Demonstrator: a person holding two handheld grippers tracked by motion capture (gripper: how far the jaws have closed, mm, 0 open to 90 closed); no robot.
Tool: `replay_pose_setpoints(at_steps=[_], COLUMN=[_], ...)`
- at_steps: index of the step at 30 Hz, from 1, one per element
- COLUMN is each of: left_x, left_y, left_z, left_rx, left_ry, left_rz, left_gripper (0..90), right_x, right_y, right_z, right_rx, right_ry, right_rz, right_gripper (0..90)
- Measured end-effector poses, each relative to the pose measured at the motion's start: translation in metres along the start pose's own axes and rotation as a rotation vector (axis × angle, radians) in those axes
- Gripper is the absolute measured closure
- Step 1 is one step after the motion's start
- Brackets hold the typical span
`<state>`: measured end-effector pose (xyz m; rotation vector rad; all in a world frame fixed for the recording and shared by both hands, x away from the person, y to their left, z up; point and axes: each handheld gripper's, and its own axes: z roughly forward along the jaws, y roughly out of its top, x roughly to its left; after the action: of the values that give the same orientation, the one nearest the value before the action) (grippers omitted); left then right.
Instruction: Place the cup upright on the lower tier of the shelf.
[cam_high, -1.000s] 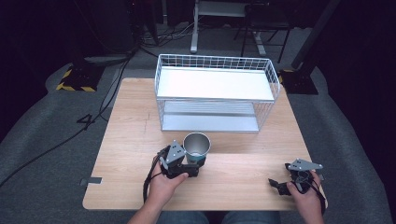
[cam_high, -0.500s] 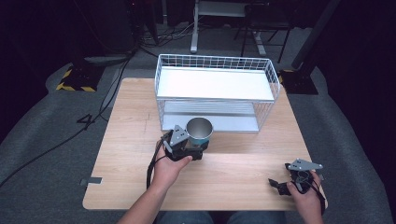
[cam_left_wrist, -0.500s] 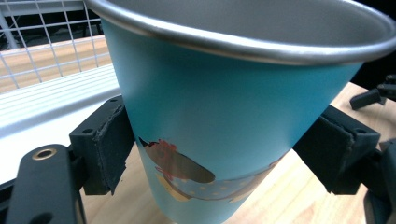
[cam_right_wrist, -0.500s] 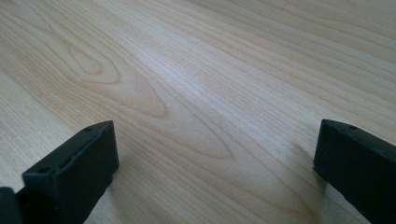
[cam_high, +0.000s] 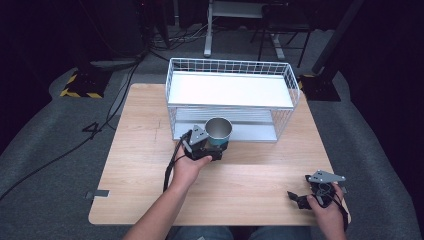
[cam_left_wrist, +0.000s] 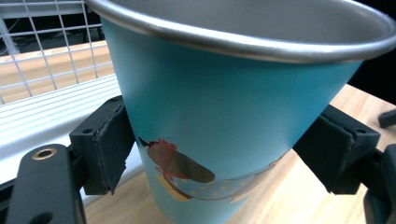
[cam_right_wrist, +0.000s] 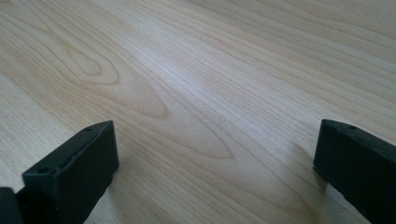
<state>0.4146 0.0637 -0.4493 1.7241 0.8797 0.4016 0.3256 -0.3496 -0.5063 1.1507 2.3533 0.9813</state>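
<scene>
Left gripper (cam_high: 214, 148) pinches the smooth teal tapered steel-rimmed cup (cam_left_wrist: 224, 116) before the white wire rack (cam_high: 232, 100); right gripper (cam_right_wrist: 217, 172) gapes wide, empty, over grainy wooden table (cam_high: 260, 180).

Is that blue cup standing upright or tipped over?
Upright, roughly. The cup has its open steel rim facing up, with the left gripper clamped on its sides, in front of the wire rack.
</scene>
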Motion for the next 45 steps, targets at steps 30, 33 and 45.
replay_pose_setpoints(at_steps=[30,33,45], left_x=[0.017,0.02,0.02], left_y=[0.01,0.009,0.011], left_z=[0.062,0.073,0.09], left_rx=[-0.041,-0.055,-0.053], left_ry=[0.098,0.1,0.164], left_rz=[-0.011,-0.018,-0.042], left_gripper=[18.0,18.0,18.0], right_x=[0.0,0.0,0.0], right_y=[0.0,0.0,0.0], right_z=[0.0,0.0,0.0], right_rx=[0.0,0.0,-0.001], right_ry=[-0.001,-0.001,-0.001], right_rz=[0.002,0.002,0.002], right_gripper=[0.1,0.1,0.1])
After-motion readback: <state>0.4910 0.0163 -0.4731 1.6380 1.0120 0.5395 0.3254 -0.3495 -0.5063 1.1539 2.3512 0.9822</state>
